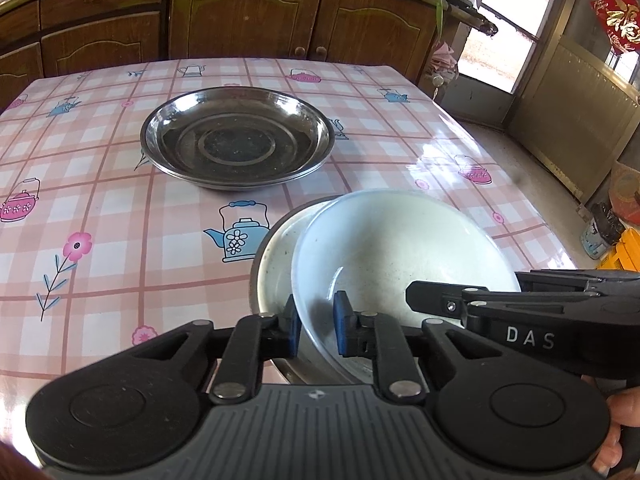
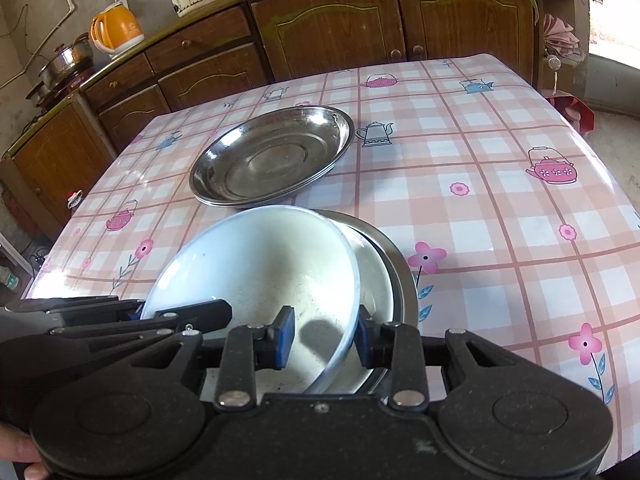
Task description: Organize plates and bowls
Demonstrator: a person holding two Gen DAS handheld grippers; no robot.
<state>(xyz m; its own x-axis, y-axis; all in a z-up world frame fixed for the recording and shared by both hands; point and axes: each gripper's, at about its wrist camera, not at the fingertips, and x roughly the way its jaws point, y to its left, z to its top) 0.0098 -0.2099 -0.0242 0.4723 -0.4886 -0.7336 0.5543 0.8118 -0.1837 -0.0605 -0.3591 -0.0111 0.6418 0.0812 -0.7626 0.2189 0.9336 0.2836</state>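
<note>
A glossy white bowl (image 1: 404,252) leans tilted inside a steel-rimmed bowl (image 1: 276,264) on the checked oilcloth surface (image 1: 120,208); behind them lie stacked round steel plates (image 1: 237,138). Left tool (image 1: 316,326) and right tool (image 2: 324,334) each straddle the white bowl's rim, pads apart; contact unclear

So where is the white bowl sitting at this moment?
The white bowl lies tilted inside a metal bowl at the table's near edge, in front of the stacked steel plates, its rim between both grippers' fingers.

2 white bowls (image 1: 400,248), perhaps 2 stacked steel plates (image 1: 236,136), 2 tongs (image 1: 316,326)
</note>
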